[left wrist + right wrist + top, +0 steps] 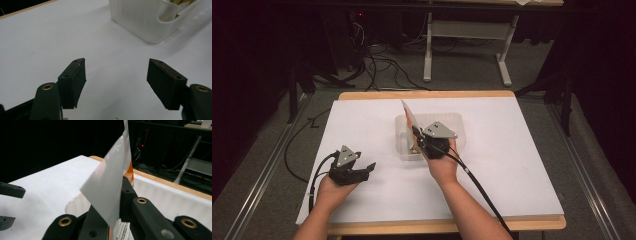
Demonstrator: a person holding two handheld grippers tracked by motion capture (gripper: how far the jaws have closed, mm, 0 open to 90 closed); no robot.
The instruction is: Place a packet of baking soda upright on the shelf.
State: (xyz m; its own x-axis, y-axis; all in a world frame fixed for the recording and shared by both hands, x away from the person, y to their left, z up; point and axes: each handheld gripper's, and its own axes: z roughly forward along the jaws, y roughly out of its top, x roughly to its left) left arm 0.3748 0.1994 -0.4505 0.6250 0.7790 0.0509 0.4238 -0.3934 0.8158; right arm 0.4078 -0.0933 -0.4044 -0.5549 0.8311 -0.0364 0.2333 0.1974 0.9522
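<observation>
A flat white packet (408,112) with orange print stands tilted on edge over the left end of a translucent plastic bin (453,119). My right gripper (416,134) is shut on the packet's lower part. In the right gripper view the packet (110,182) rises between the black jaws of that gripper (112,202), with the bin's wall (162,195) behind. My left gripper (368,169) rests on the white table near the front left, jaws wide apart. The left gripper view shows that gripper (116,77) open with nothing between its pads, and the bin (140,20) ahead to the right.
A white sheet (502,165) covers the wooden tabletop. More packets lie inside the bin (414,147). Cables trail from both grippers toward the front edge. Beyond the table are a dark floor, cables and a white table frame (429,45).
</observation>
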